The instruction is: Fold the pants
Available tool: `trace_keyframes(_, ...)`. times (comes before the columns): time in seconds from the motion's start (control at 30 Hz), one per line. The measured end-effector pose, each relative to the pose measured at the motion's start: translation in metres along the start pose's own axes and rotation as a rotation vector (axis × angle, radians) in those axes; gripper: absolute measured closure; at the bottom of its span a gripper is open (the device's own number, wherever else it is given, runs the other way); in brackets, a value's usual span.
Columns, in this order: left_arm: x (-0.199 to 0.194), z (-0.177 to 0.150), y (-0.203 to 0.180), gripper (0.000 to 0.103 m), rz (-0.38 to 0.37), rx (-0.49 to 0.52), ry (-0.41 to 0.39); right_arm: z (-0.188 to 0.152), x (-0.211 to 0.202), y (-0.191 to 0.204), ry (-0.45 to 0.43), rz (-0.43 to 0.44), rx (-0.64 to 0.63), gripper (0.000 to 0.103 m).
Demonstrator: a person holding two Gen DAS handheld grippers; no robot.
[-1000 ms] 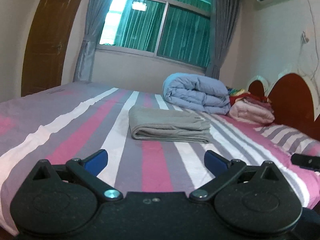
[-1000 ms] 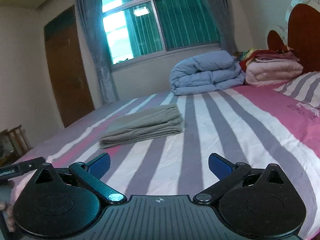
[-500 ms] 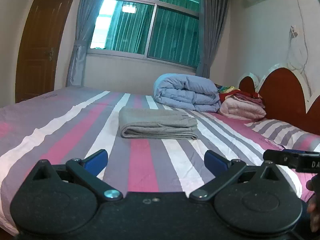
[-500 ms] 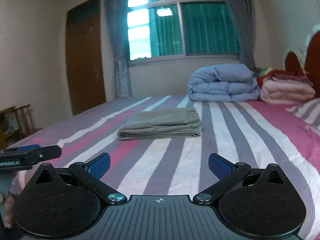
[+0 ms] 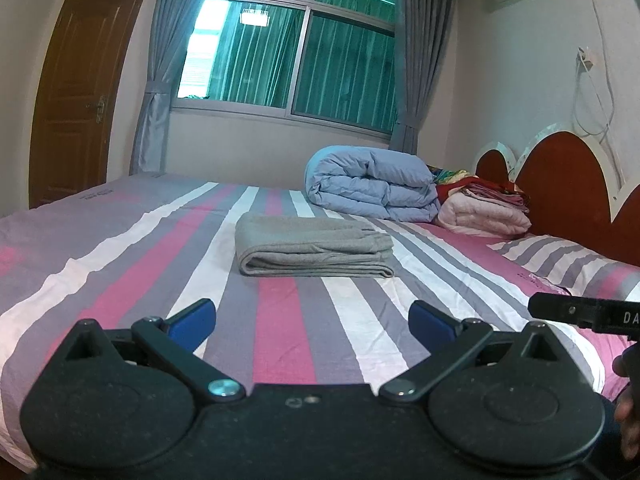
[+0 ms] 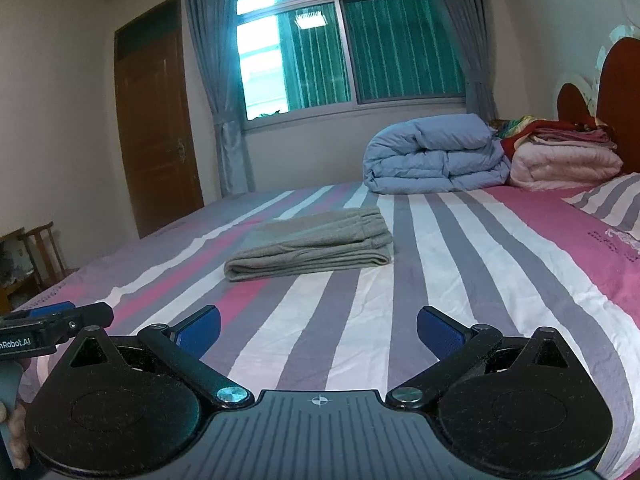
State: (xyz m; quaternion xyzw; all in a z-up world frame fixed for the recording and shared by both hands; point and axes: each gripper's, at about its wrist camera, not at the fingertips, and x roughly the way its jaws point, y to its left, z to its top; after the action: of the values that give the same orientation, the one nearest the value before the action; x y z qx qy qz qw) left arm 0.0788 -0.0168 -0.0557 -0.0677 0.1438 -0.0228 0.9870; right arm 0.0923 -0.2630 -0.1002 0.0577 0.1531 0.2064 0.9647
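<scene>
Ahead of both grippers, well apart from their fingertips, the grey knit pants (image 5: 314,249) lie folded into a flat rectangular bundle on the pink, white and grey striped bed sheet (image 5: 280,332). The left gripper (image 5: 312,320) has its blue-padded jaws spread wide and grips nothing; from its view the bundle sits straight ahead, slightly left of centre. The right gripper (image 6: 318,326) is likewise spread wide and empty, and from its view the pants (image 6: 312,246) lie ahead and a little to the left.

The cloth looks soft, light and limp, so it would sag and slide if lifted by 1 point. The several layers stacked on one another could shift apart. By my judgement the best hold is at the 2 near corners of the bundle, pinching all layers together, or along the rounded fold edge at the front, which is thick enough for the pads to bite on. The ribbed end on the right side of the bundle looks firmer and may give a surer grip.

The fold seems complete: the bundle is neat and nothing dangles. Behind it, further from the grippers, sit a rolled light-blue quilt (image 5: 370,184) and a stack of pink and red bedding (image 5: 484,210) by the red-brown headboard (image 5: 568,184).
</scene>
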Motion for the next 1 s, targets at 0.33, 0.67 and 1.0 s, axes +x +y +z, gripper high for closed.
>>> trace_keyframes(0.33,0.0004,0.0008,0.0017,0.006,-0.001,0.006,0.006,0.0011,-0.0023,-0.0008,0.006,-0.001,0.008,0.0)
trace_keyframes(0.67,0.0,0.001,0.0026,0.006,-0.001,0.004,0.005,0.0015,-0.0046,-0.0002,0.011,-0.003,0.009,0.0)
trace_keyframes(1.0,0.0001,0.001,0.0032,0.006,-0.003,0.007,0.007,0.0015,-0.0063,-0.0008,0.014,-0.005,0.011,0.0)
